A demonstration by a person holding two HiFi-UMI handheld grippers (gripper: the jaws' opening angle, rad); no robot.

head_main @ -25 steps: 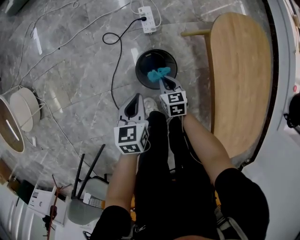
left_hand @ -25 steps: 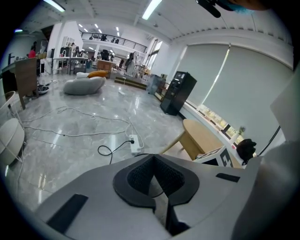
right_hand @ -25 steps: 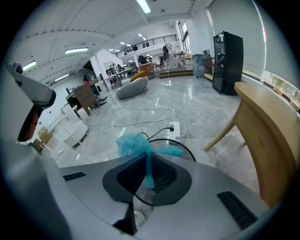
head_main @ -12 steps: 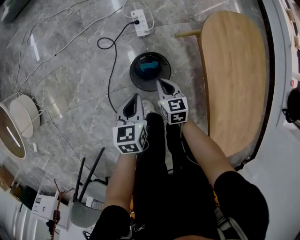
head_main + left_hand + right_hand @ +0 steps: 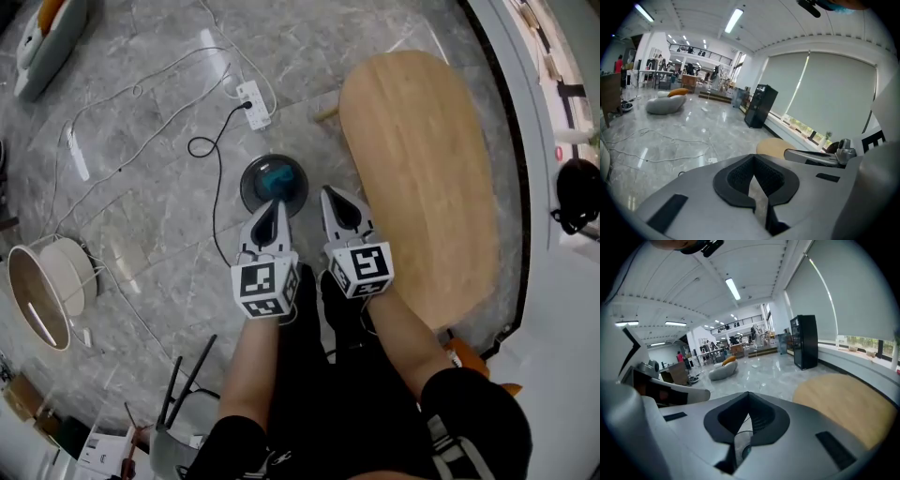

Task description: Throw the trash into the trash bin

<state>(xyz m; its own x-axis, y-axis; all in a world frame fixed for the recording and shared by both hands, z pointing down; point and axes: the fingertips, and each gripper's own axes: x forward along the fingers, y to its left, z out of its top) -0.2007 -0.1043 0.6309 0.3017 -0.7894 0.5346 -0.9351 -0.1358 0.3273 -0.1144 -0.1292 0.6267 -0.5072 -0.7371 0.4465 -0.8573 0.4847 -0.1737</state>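
trash [image 5: 275, 176], teal and crumpled, lay in the black trash bin [image 5: 247, 190] on the floor [image 5: 141, 122] rather than in the right gripper [image 5: 339, 199] as a second before, and that gripper and the left gripper [image 5: 270, 211] had lifted away, jaws closed on nothing, so the job looked done.

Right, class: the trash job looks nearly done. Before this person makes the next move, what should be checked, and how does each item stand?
1. Trash in the bin: ok, a blue piece lies inside.
2. Bin upright: ok, its opening faces up.
3. Right gripper empty: ok, jaws together with nothing between them.
4. Left gripper empty: ok, jaws together on nothing.
5. Cable out of the way: not ok, it runs along the floor close beside the bin and may be a trip risk.
6. More trash left to collect: cannot tell.
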